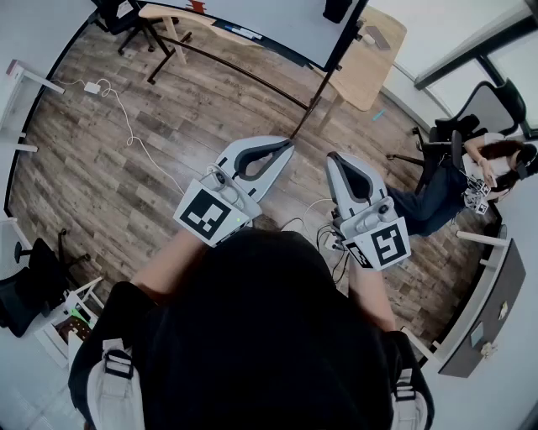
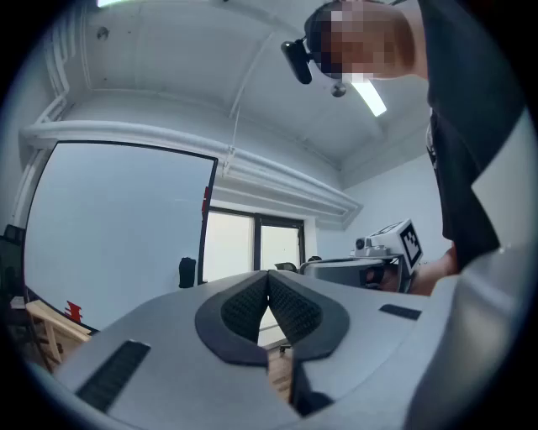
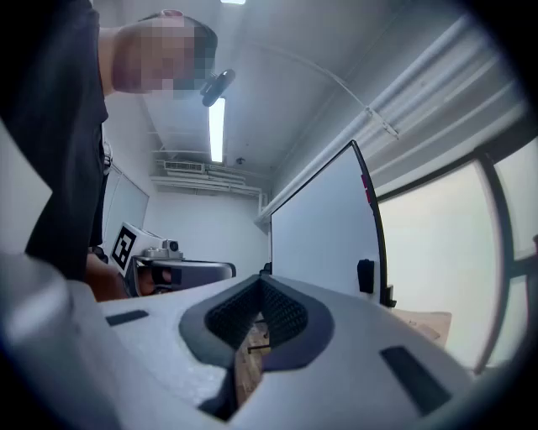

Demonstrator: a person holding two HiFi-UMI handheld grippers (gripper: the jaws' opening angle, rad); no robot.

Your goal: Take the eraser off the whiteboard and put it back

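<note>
The whiteboard [image 1: 277,21] stands on its frame at the far side of the room, well ahead of both grippers. A dark eraser [image 1: 336,8] clings to the board near its right edge; it shows as a small black block in the left gripper view [image 2: 187,272] and the right gripper view [image 3: 365,275]. My left gripper [image 1: 288,144] is held level at chest height, shut, with nothing between its pads [image 2: 268,274]. Beside it my right gripper [image 1: 334,157] is likewise shut and empty [image 3: 261,281]. Both are far from the eraser.
A wooden table [image 1: 370,59] stands right of the board. A person sits on a chair at the right [image 1: 471,176]. A black office chair [image 1: 126,17] is at the back left, and a white cable with an adapter [image 1: 126,117] lies on the wood floor.
</note>
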